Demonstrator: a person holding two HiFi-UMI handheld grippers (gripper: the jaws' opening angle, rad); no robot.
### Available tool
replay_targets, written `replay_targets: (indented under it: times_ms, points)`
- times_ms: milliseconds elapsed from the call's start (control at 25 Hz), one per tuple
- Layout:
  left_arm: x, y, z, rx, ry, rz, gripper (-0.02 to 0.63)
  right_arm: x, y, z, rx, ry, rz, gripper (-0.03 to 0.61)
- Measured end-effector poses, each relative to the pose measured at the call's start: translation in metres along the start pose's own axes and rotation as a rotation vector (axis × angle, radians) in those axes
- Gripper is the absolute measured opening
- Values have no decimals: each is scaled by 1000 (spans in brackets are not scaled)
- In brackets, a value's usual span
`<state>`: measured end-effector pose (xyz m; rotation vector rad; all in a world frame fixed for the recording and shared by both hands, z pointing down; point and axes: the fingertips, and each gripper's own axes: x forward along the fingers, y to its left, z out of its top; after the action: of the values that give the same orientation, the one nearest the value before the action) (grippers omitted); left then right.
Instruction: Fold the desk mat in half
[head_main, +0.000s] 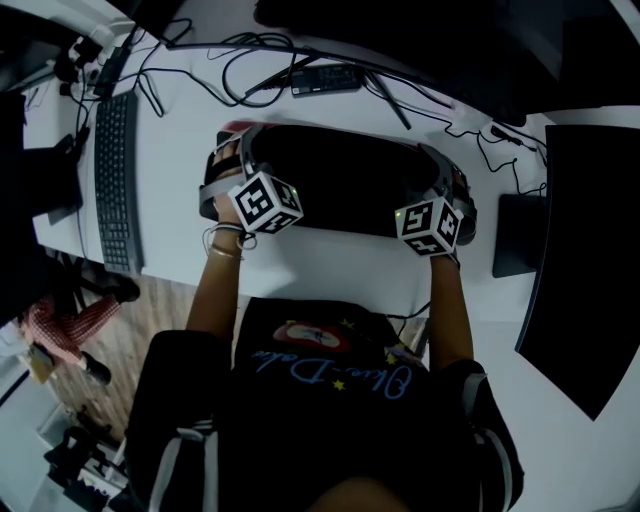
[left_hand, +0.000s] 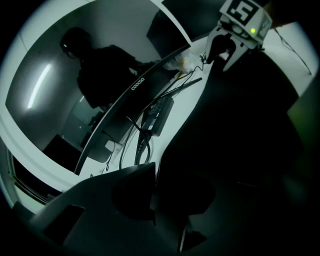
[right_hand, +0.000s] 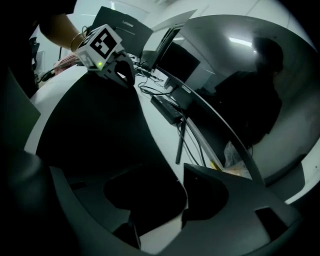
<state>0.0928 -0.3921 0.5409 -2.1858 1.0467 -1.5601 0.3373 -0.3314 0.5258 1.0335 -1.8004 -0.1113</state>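
Observation:
The black desk mat (head_main: 330, 180) lies on the white desk (head_main: 330, 265), lengthwise in front of me, as a dark band. My left gripper (head_main: 238, 145) is at its left end. In the left gripper view the mat (left_hand: 240, 125) fills the right side and its edge runs up against my left gripper's (left_hand: 157, 170) jaws; the picture is too dark to show whether they press on it. My right gripper (head_main: 438, 160) is at the mat's right end. Its jaws (right_hand: 185, 180) stand apart with white desk showing between them, the mat's (right_hand: 95, 130) corner lying beside the left jaw.
A black keyboard (head_main: 115, 180) lies at the desk's left. Cables (head_main: 250, 70) and a black box (head_main: 325, 78) sit behind the mat under a curved monitor (right_hand: 235, 75). A small dark pad (head_main: 515, 235) and a large black sheet (head_main: 590, 260) are on the right.

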Motion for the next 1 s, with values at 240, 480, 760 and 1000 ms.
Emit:
replay_targets:
  times_ms: [240, 480, 760, 1000]
  points:
    - [-11, 25, -2, -171, -39, -2, 232, -30, -39, -3, 100, -36, -117, 238]
    - [-62, 38, -12, -266, -128, 38, 231, -83, -33, 9, 194, -125, -146, 238]
    - [-114, -27, 5, -224, -214, -95, 229, -128, 21, 3, 318, -160, -96, 238]
    - [-139, -90, 61, -119, -301, -217, 123, -143, 62, -26, 359, -90, -92, 238]
